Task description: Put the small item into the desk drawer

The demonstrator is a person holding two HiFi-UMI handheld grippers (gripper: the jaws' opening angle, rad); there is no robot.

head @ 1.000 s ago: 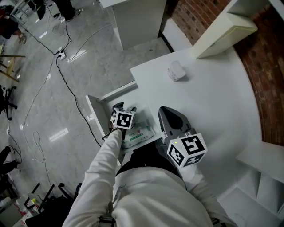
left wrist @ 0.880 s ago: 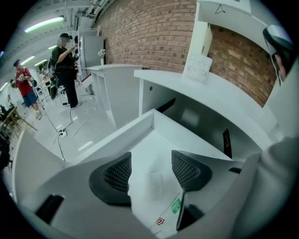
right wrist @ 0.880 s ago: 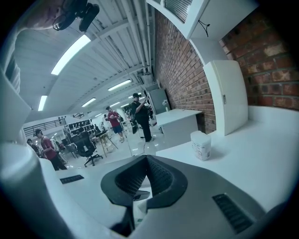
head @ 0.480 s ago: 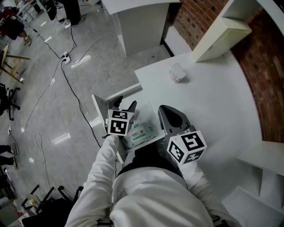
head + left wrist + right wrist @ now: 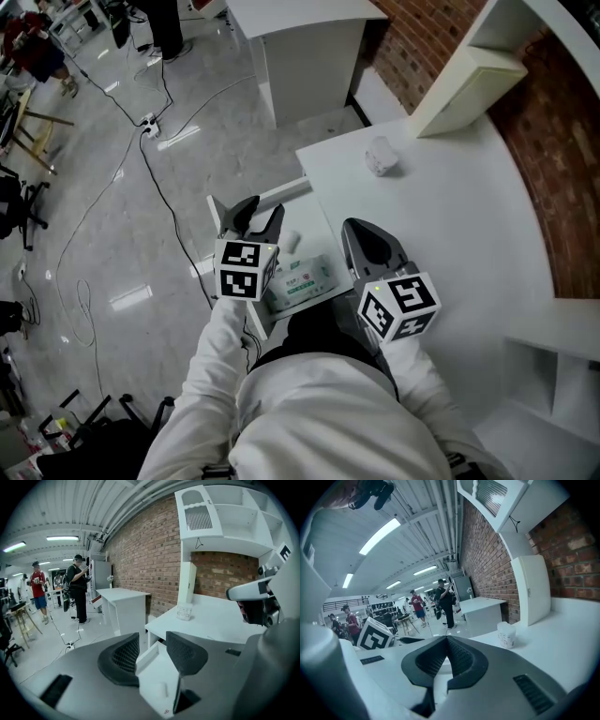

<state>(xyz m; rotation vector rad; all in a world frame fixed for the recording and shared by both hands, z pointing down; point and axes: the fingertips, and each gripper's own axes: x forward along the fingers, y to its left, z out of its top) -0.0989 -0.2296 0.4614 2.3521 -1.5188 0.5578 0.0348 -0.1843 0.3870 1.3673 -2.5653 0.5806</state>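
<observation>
The desk drawer [image 5: 281,194] stands pulled open at the desk's left side. A small white item [image 5: 292,242] lies on its floor beside a green-and-white wipes packet [image 5: 305,279]. My left gripper [image 5: 260,214] hovers over the drawer's far left corner. Its jaws are closing with nothing between them. In the left gripper view, the left gripper [image 5: 152,641] looks down past the drawer wall [image 5: 147,656] at the small item [image 5: 161,689]. My right gripper [image 5: 361,234] rests over the desk edge just right of the drawer. In its own view, the right gripper [image 5: 446,641] is shut and empty.
A small white tub [image 5: 380,156] stands on the white desk [image 5: 450,216] towards the back, below a leaning white panel [image 5: 473,75]. Brick wall and shelving run along the right. Cables [image 5: 141,131] trail over the grey floor, and people stand far off.
My left gripper has risen out of the drawer and drifted back-left, its jaws narrowing. The small white item now lies uncovered on the drawer floor. The right gripper has barely moved.
</observation>
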